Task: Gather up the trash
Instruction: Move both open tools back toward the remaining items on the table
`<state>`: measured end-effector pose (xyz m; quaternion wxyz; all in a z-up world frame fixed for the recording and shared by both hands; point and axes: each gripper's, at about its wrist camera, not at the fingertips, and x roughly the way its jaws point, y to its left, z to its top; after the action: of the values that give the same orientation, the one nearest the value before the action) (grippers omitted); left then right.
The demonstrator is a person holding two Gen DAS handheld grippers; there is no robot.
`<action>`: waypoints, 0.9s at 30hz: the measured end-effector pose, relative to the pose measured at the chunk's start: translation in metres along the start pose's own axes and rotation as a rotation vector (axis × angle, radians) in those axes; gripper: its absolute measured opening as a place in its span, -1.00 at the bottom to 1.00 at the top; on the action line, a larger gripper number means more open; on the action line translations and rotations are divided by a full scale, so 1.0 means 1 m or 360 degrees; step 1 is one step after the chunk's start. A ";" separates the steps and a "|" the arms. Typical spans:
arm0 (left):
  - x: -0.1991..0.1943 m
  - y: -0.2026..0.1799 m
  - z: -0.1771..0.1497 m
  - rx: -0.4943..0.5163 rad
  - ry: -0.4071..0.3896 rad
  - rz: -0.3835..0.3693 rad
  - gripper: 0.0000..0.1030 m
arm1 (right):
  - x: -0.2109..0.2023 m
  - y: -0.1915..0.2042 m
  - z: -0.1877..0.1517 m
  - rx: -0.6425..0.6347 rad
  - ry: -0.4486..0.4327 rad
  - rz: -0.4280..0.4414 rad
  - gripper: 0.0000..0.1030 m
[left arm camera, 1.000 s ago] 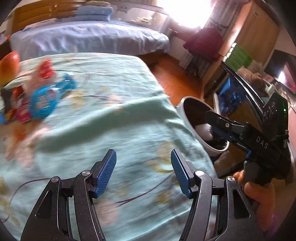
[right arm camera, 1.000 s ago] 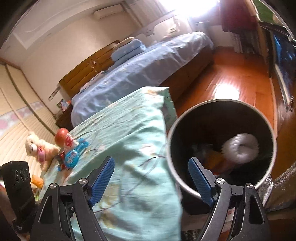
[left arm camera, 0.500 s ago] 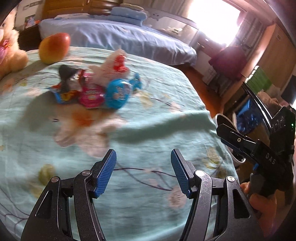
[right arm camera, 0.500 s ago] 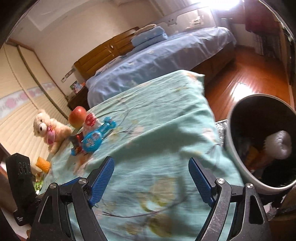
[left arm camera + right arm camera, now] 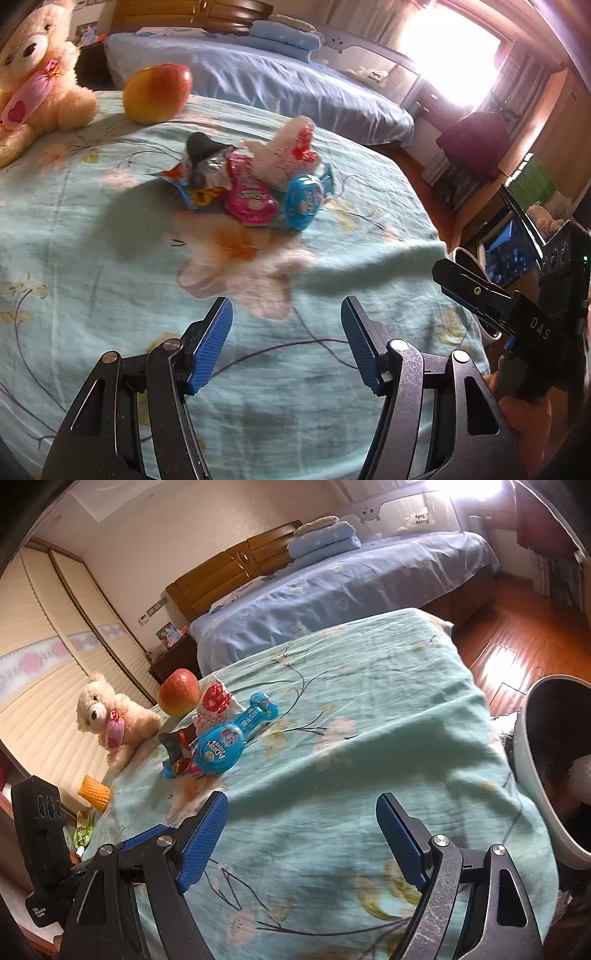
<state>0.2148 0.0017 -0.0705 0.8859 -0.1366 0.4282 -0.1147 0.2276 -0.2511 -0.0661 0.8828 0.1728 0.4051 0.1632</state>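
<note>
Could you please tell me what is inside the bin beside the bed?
The bin shows something white against its dark inside; the frame edge and the wall hide the rest.

Both grippers swung away from the trash bin toward the wrapper pile on the counter. The bin slid to the right edge of both views, while the wrappers, apple and teddy bear came closer.

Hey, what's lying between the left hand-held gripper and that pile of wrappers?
Only bare floral sheet lies between left hand-held gripper and wrappers, per left wrist view.
</note>
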 end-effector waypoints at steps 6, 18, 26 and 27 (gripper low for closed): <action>-0.002 0.015 0.004 -0.0036 -0.0016 0.0039 0.20 | 0.008 0.010 0.002 -0.0013 0.0010 0.0019 0.63; 0.001 0.046 0.020 -0.0075 -0.0030 0.0167 0.20 | 0.035 0.027 0.004 -0.0042 0.0060 0.0044 0.62; 0.005 0.056 0.044 -0.0086 -0.0063 0.0176 0.20 | 0.052 0.045 0.015 -0.0051 0.0070 0.0105 0.59; 0.006 0.057 0.046 -0.0084 -0.0069 0.0178 0.20 | 0.056 0.048 0.017 -0.0050 0.0075 0.0118 0.57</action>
<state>0.2594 0.0595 -0.0667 0.8960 -0.1381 0.4189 -0.0508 0.2679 -0.1878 -0.0719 0.8689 0.1700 0.4166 0.2062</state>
